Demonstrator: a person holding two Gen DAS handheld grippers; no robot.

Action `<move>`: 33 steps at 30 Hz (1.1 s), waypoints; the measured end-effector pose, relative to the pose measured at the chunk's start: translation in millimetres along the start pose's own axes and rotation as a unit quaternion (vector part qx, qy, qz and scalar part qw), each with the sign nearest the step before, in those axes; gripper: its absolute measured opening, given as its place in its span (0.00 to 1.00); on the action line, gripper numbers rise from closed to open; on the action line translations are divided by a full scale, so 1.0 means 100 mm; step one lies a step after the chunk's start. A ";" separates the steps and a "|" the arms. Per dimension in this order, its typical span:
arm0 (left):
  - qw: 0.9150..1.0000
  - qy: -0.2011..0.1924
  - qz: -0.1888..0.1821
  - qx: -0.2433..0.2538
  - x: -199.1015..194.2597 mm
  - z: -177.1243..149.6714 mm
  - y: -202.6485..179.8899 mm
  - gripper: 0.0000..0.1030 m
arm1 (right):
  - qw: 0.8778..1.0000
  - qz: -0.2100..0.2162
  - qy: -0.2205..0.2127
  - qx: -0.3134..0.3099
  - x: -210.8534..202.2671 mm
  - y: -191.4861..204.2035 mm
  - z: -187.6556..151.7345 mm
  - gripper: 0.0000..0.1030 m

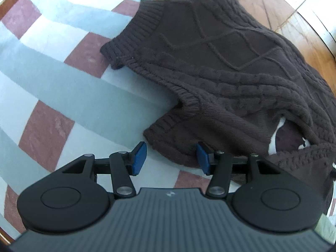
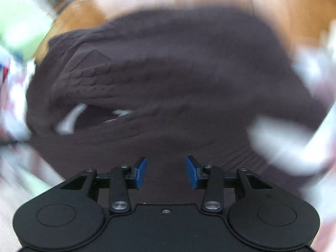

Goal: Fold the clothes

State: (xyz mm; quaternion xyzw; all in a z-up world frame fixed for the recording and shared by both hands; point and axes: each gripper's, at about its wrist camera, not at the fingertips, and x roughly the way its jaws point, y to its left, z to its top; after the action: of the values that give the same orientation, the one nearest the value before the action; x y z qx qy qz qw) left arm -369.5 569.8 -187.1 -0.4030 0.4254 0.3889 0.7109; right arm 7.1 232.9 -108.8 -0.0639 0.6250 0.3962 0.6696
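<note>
Lying in a rumpled heap across the right half of the left wrist view, the dark brown cable-knit sweater (image 1: 231, 67) rests on a plaid rug of grey-blue, white and dusty red squares (image 1: 52, 73). Its ribbed hem shows toward the upper middle of the frame, and a ribbed cuff folds back near the centre. A slit in the knit at the right edge lets a bit of white show through. Beyond the rug, in the upper right corner, runs a glossy orange-brown wooden floor (image 1: 273, 6).

The left gripper (image 1: 171, 157), black with blue pads, sits at the bottom centre with its jaws apart. A lower fold of the sweater lies between them; the right-hand pad (image 1: 202, 157) is against the knit, while the other pad stands over bare rug, so nothing is pinched.

In the right wrist view, heavily blurred, the same sweater (image 2: 168, 73) fills the middle of the frame. The right gripper (image 2: 166, 172) hovers over it at the bottom centre, jaws apart, with only the knit behind the gap and nothing clamped.
</note>
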 end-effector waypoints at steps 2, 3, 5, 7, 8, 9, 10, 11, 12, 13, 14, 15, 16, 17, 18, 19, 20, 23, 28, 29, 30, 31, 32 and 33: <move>1.000 0.001 0.018 0.011 -0.01 0.01 -0.07 0.50 | 1.000 0.010 0.010 0.009 0.10 0.11 0.10 0.45; 0.999 -0.006 0.029 0.029 -0.03 0.00 -0.14 0.50 | 1.000 0.014 0.014 0.012 0.15 0.16 0.15 0.45; 0.997 -0.014 0.049 0.062 -0.04 0.00 -0.25 0.56 | 0.999 -0.026 0.012 -0.013 0.22 0.31 0.24 0.50; 0.994 -0.013 0.069 0.085 0.00 0.01 -0.32 0.58 | 0.997 -0.071 -0.001 -0.023 0.23 0.39 0.32 0.56; 0.993 -0.011 0.077 0.086 0.03 0.01 -0.32 0.58 | 0.997 -0.071 -0.002 -0.006 0.24 0.37 0.37 0.57; 0.993 -0.011 0.078 0.084 0.04 0.02 -0.32 0.58 | 0.998 -0.066 -0.001 0.022 0.25 0.31 0.40 0.59; 0.994 -0.012 0.078 0.081 0.04 0.03 -0.31 0.58 | 0.997 -0.065 0.002 0.048 0.26 0.26 0.41 0.60; 0.995 -0.013 0.071 0.073 0.03 0.04 -0.30 0.58 | 0.995 -0.064 0.004 0.072 0.27 0.22 0.42 0.60; 0.996 -0.014 0.064 0.067 0.01 0.04 -0.29 0.58 | 0.994 -0.064 0.008 0.086 0.27 0.20 0.42 0.60; 0.996 -0.016 0.060 0.066 -0.01 0.05 -0.30 0.58 | 0.993 -0.065 0.013 0.099 0.28 0.17 0.43 0.60; 0.996 -0.018 0.056 0.066 -0.04 0.05 -0.31 0.58 | 0.991 -0.071 0.014 0.112 0.27 0.16 0.44 0.60; 0.996 -0.020 0.056 0.071 -0.08 0.06 -0.34 0.58 | 0.990 -0.079 0.011 0.117 0.26 0.17 0.45 0.60; 0.995 -0.021 0.053 0.077 -0.13 0.06 -0.38 0.58 | 0.989 -0.087 0.008 0.121 0.25 0.19 0.46 0.62; 0.995 -0.024 0.044 0.082 -0.18 0.07 -0.42 0.58 | 0.988 -0.091 0.006 0.126 0.27 0.20 0.49 0.63; 0.996 -0.029 0.024 0.086 -0.24 0.09 -0.48 0.58 | 0.987 -0.095 0.004 0.130 0.29 0.22 0.52 0.66; 0.995 -0.033 0.006 0.093 -0.30 0.11 -0.55 0.58 | 0.986 -0.100 0.006 0.136 0.32 0.21 0.54 0.68; 0.993 -0.032 -0.010 0.109 -0.33 0.11 -0.65 0.58 | 0.984 -0.105 0.007 0.142 0.35 0.19 0.55 0.68; 0.986 -0.028 -0.027 0.161 -0.37 0.12 -0.99 0.58 | 0.982 -0.118 -0.007 0.150 0.46 0.17 0.51 0.73; 0.984 0.011 -0.011 0.177 -0.20 0.10 -1.34 0.59 | 0.990 -0.118 -0.071 0.031 0.21 0.32 0.19 0.08; 0.986 0.018 -0.001 0.166 -0.18 0.11 -1.37 0.59 | 0.991 -0.107 -0.085 0.013 0.08 0.33 0.10 0.08; 0.987 0.023 0.007 0.156 -0.18 0.12 -1.39 0.59 | 0.989 -0.088 -0.118 -0.015 -0.15 0.36 -0.01 0.08; 0.988 0.018 0.002 0.153 -0.22 0.11 -1.42 0.59 | 0.985 -0.067 -0.152 -0.043 -0.39 0.39 -0.13 0.08; 0.989 0.010 -0.010 0.150 -0.28 0.09 -1.47 0.59 | 0.979 -0.046 -0.186 -0.071 -0.63 0.41 -0.24 0.08; 0.989 0.001 -0.023 0.148 -0.35 0.08 -1.52 0.61 | 0.971 0.000 -0.224 -0.088 -0.88 0.39 -0.38 0.08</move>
State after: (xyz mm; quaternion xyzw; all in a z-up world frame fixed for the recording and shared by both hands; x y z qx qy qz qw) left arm -243.0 513.1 -116.0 -0.3037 0.4698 0.3043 0.7710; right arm -37.8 198.0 -22.9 -0.0315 0.4217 0.4537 0.7845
